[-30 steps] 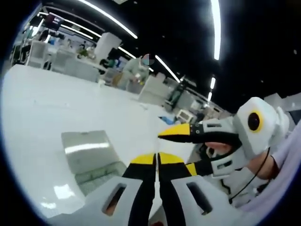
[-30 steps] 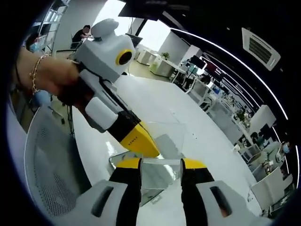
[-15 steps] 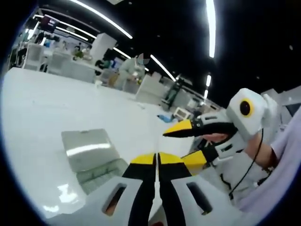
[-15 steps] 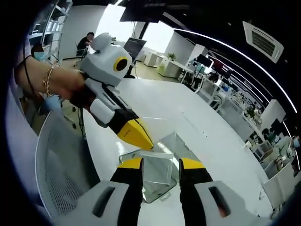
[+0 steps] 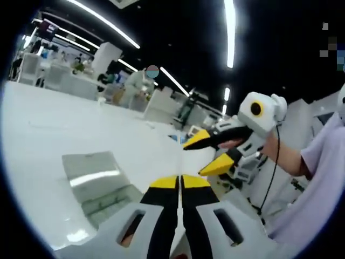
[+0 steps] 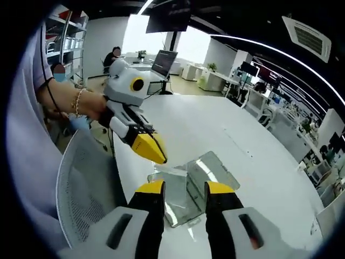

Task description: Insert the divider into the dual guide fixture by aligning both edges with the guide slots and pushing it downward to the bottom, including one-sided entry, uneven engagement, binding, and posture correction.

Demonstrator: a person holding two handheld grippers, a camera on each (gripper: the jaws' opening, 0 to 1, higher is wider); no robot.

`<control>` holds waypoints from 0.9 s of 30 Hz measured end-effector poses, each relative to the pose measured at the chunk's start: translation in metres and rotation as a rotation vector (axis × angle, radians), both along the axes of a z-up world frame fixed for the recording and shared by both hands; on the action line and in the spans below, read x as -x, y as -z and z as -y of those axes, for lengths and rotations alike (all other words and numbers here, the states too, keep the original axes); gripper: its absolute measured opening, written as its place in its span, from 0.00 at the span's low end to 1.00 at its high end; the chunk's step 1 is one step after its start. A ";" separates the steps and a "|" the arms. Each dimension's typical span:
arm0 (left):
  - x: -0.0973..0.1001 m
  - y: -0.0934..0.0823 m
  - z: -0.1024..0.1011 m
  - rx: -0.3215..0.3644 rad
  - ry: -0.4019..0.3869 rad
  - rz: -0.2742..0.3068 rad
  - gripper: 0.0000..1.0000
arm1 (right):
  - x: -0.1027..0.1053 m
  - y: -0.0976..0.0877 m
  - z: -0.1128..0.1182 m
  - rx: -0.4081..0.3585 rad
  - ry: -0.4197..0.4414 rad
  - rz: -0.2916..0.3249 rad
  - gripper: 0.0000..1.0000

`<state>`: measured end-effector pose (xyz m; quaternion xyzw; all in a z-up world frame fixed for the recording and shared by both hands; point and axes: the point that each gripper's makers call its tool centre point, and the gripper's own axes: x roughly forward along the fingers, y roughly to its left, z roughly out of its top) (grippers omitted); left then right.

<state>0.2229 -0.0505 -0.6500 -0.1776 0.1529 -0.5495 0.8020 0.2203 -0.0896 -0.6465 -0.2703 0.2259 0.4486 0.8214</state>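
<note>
A clear acrylic guide fixture (image 6: pixel 178 199) stands on the white table (image 6: pixel 205 124), with a clear divider panel (image 6: pixel 211 168) in it leaning toward the far side. In the left gripper view the clear fixture (image 5: pixel 96 181) lies left of my jaws. My left gripper (image 5: pixel 179 181) is shut, with nothing visible between its yellow tips; from the right gripper view the left gripper (image 6: pixel 152 155) hovers just above the fixture's near left corner. My right gripper (image 6: pixel 185 189) is open above the fixture, apart from it. The right gripper (image 5: pixel 207 154) hangs open in the air at the right.
A grey mesh chair back (image 6: pixel 81 194) stands at the table's near edge, left of the fixture. A hand with a bracelet (image 6: pixel 81 102) holds the left gripper. Desks, monitors and seated people fill the office behind. Bare tabletop (image 5: pixel 64 124) stretches beyond the fixture.
Both grippers have drawn back and up from the fixture, which now looks smaller. The left gripper's tip has come off the clear panel's top edge. The right gripper has moved away from the left one.
</note>
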 end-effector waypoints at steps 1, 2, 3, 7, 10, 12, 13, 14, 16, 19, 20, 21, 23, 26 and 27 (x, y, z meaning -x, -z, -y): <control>0.001 0.000 0.000 0.001 0.007 0.014 0.00 | 0.001 0.001 -0.001 -0.006 -0.015 -0.012 0.24; 0.002 0.000 0.001 0.002 0.022 0.032 0.00 | 0.003 0.002 -0.002 -0.012 -0.041 -0.030 0.23; 0.003 0.001 0.001 0.000 0.032 0.040 0.00 | 0.003 0.003 -0.002 -0.023 -0.053 -0.050 0.23; 0.007 0.008 0.002 -0.025 0.071 0.075 0.00 | 0.004 0.008 -0.005 -0.076 -0.097 -0.122 0.21; 0.008 0.011 0.001 -0.029 0.079 0.078 0.00 | 0.004 0.014 -0.005 -0.093 -0.120 -0.175 0.19; 0.007 0.011 0.000 -0.025 0.078 0.077 0.00 | 0.005 0.019 -0.006 -0.081 -0.142 -0.193 0.19; 0.007 0.011 0.000 -0.022 0.079 0.078 0.00 | 0.006 0.021 -0.007 -0.078 -0.153 -0.202 0.19; 0.007 0.010 0.000 -0.014 0.084 0.079 0.00 | 0.008 0.021 -0.009 -0.089 -0.169 -0.220 0.19; 0.008 0.007 0.002 -0.005 0.092 0.084 0.00 | 0.011 0.021 -0.015 -0.114 -0.208 -0.254 0.19; 0.011 0.003 0.004 0.011 0.110 0.090 0.00 | 0.012 0.019 -0.020 -0.154 -0.245 -0.300 0.17; 0.011 0.003 0.005 0.014 0.113 0.092 0.00 | 0.012 0.018 -0.021 -0.160 -0.255 -0.307 0.16; 0.012 0.001 0.006 0.016 0.119 0.096 0.00 | 0.012 0.018 -0.022 -0.167 -0.262 -0.318 0.16; 0.014 0.001 0.007 0.017 0.126 0.104 0.00 | 0.010 0.017 -0.024 -0.175 -0.279 -0.329 0.14; 0.015 -0.001 0.007 0.022 0.130 0.110 0.00 | 0.015 0.018 -0.028 -0.175 -0.324 -0.358 0.13; 0.015 -0.001 0.007 0.024 0.131 0.111 0.00 | 0.016 0.018 -0.028 -0.172 -0.334 -0.366 0.12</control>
